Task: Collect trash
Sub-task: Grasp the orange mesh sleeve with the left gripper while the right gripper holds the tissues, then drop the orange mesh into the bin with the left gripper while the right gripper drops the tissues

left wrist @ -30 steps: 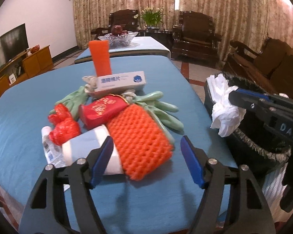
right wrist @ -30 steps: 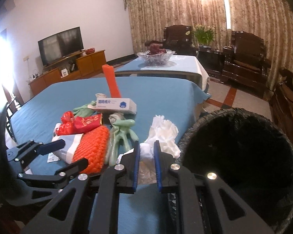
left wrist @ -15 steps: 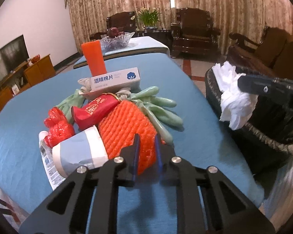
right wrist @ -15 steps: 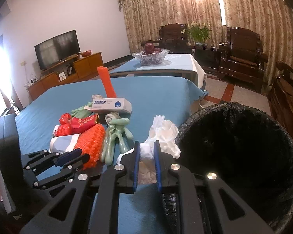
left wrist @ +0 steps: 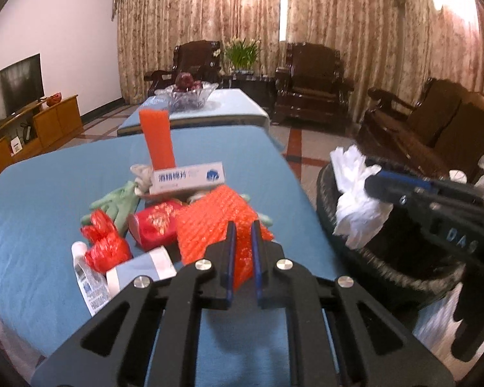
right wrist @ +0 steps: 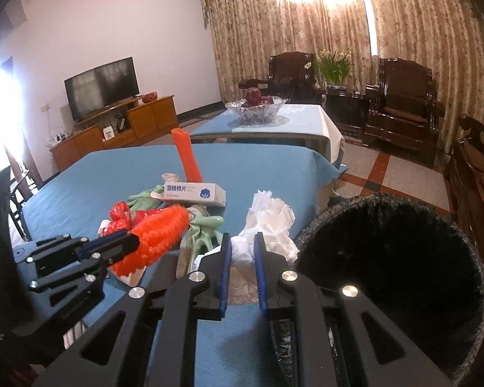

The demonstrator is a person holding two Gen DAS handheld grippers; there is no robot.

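Observation:
My left gripper [left wrist: 242, 242] is shut on an orange foam net sleeve [left wrist: 213, 225] and holds it lifted above the blue table [left wrist: 48, 177]; it also shows in the right wrist view [right wrist: 158, 235]. My right gripper [right wrist: 242, 251] is shut on a crumpled white tissue [right wrist: 267, 222], held beside the rim of the black-lined trash bin [right wrist: 393, 258]. The tissue [left wrist: 355, 200] hangs over the bin [left wrist: 387, 264] in the left wrist view. On the table lie green gloves [left wrist: 119, 203], a red packet [left wrist: 155, 222], a red wrapper [left wrist: 103, 245] and a white-blue box [left wrist: 190, 177].
An upright orange foam tube [left wrist: 156, 138] stands behind the box. A paper cup [left wrist: 142, 271] and small bottle [left wrist: 87, 280] lie at the near left. A second table holds a glass fruit bowl [left wrist: 187, 95]. Wooden armchairs [left wrist: 313, 84] stand behind, a TV [right wrist: 101, 87] to the left.
My left gripper closed on the orange foam net and lifted it off the table. My right gripper, still holding the tissue, stayed by the bin rim.

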